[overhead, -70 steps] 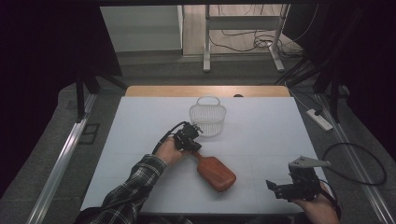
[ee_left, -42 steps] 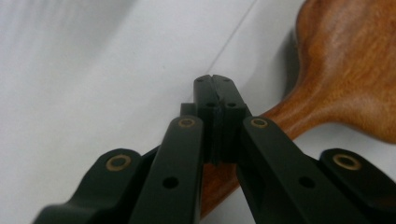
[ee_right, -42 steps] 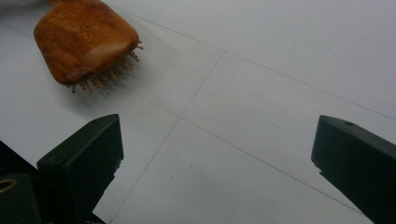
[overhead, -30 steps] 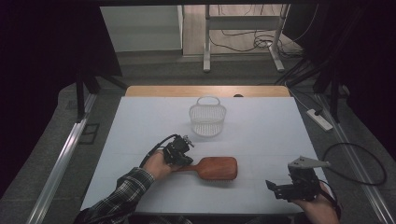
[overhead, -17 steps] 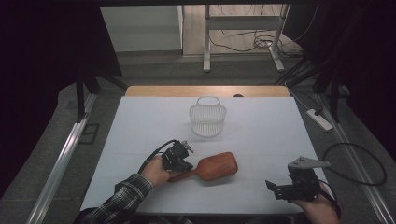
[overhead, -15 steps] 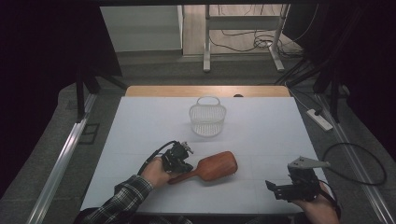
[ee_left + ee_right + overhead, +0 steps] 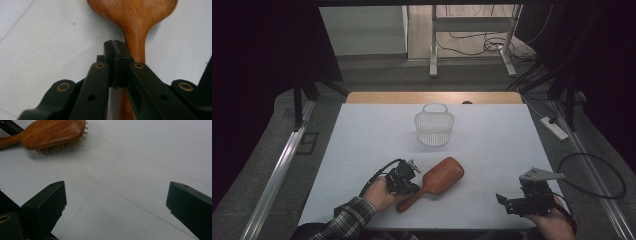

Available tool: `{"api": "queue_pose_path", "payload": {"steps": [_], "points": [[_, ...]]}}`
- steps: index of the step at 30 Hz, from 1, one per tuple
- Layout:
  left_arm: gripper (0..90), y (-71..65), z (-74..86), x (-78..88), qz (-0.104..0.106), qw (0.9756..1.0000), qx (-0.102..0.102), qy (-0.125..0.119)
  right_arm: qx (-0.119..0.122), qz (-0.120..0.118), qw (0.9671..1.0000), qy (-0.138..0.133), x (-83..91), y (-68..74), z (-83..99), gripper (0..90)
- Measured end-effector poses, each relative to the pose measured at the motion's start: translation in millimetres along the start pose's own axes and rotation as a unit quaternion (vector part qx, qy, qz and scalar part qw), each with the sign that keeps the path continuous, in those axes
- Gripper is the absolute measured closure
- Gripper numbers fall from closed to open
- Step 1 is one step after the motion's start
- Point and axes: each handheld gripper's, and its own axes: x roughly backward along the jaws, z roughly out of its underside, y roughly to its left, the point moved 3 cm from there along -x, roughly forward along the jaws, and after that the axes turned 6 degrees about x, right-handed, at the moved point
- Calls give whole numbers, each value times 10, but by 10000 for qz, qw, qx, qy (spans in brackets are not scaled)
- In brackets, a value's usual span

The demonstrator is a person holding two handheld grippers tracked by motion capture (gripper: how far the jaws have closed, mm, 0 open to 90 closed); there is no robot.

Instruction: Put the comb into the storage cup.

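Observation:
A wooden hairbrush (image 7: 444, 175) lies bristles down on the white table, its head angled toward the far right and its handle toward the near left. My left gripper (image 7: 408, 181) rests against the left side of the handle. In the left gripper view its jaws (image 7: 116, 47) are pressed together with nothing between them, and the brush handle (image 7: 135, 37) runs past just to their right. My right gripper (image 7: 508, 202) sits near the table's front right, open and empty. The right gripper view (image 7: 116, 195) looks across bare table toward the brush head (image 7: 50, 133).
A small white wire basket (image 7: 434, 129) stands upright toward the back middle of the table (image 7: 492, 140). A wooden strip (image 7: 432, 97) edges the far side. Cables and a power strip (image 7: 553, 128) lie on the floor to the right.
The brush has swung anticlockwise, its head going from the near right round to the far right. My left hand has drawn back toward the near edge. The right gripper has stayed still.

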Motion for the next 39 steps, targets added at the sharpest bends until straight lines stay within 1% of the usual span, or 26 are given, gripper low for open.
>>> {"api": "queue_pose_path", "payload": {"steps": [4, 8, 9, 10, 14, 21, 25, 30, 31, 33, 39], "points": [[893, 29, -7, 25, -49, 10000, 20, -47, -3, -6, 10000, -4, -1, 0, -2, 34], [893, 41, -16, 101, -90, 9997, 75, -194, -11, -6, 10000, -4, 0, -1, -2, 34], [893, 47, -15, 128, -109, 9997, 48, -204, -12, -6, 10000, -3, -1, -2, -2, 34], [893, 44, -14, 148, -125, 9995, 88, -272, -10, -6, 10000, -1, -1, -2, -2, 34], [890, 56, 5, 229, -164, 9989, 127, -419, -8, -6, 10000, 3, -2, -2, -2, 34], [816, 44, 29, 303, -243, 9985, 156, -475, -11, -1, 10000, 9, -4, -1, -3, 34], [763, 32, 41, 338, -299, 9984, 133, -466, -12, 2, 10000, 10, -4, -2, -3, 34], [636, 27, 55, 396, -400, 9981, 123, -445, -12, 5, 10000, 16, -5, -2, -3, 34], [578, 32, 57, 412, -429, 9982, 80, -401, -10, 7, 10000, 18, -6, -1, -3, 34], [521, 22, 56, 431, -440, 9979, 121, -470, -11, 6, 10000, 21, -6, -1, -3, 34], [290, 19, 60, 476, -435, 9975, 196, -519, -11, 12, 10000, 26, -7, -1, -4, 34]]}}
